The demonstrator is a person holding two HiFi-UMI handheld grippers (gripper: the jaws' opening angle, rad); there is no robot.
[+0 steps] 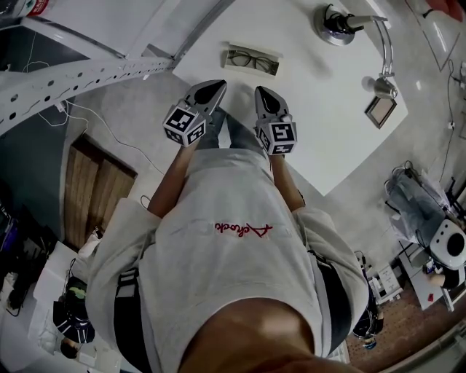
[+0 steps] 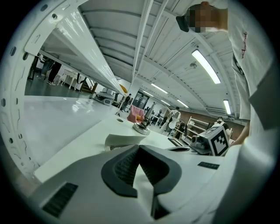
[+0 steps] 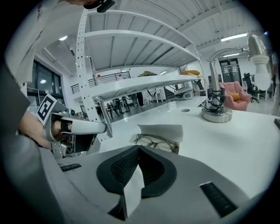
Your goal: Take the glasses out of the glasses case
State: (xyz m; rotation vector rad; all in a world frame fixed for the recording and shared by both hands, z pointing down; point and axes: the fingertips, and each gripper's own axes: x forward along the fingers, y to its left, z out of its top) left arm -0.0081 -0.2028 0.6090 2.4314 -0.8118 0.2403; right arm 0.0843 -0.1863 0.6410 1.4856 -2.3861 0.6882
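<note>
An open white glasses case (image 1: 251,60) lies near the table's near edge, with dark-framed glasses (image 1: 252,61) inside it. In the right gripper view the glasses (image 3: 155,142) rest in the tray under the raised lid (image 3: 162,130). My left gripper (image 1: 218,84) and right gripper (image 1: 260,89) hover side by side just short of the case, both shut and empty. The left gripper's jaws (image 2: 139,146) meet at their tips, with the case lid (image 2: 127,140) just beyond. The right gripper's jaws (image 3: 138,147) are likewise shut, pointing at the glasses.
A chrome gooseneck lamp (image 1: 338,22) stands at the table's (image 1: 313,131) far right, and a small framed tablet (image 1: 381,109) lies beside it. A white perforated shelf beam (image 1: 80,73) runs along the left. The person's torso fills the lower head view.
</note>
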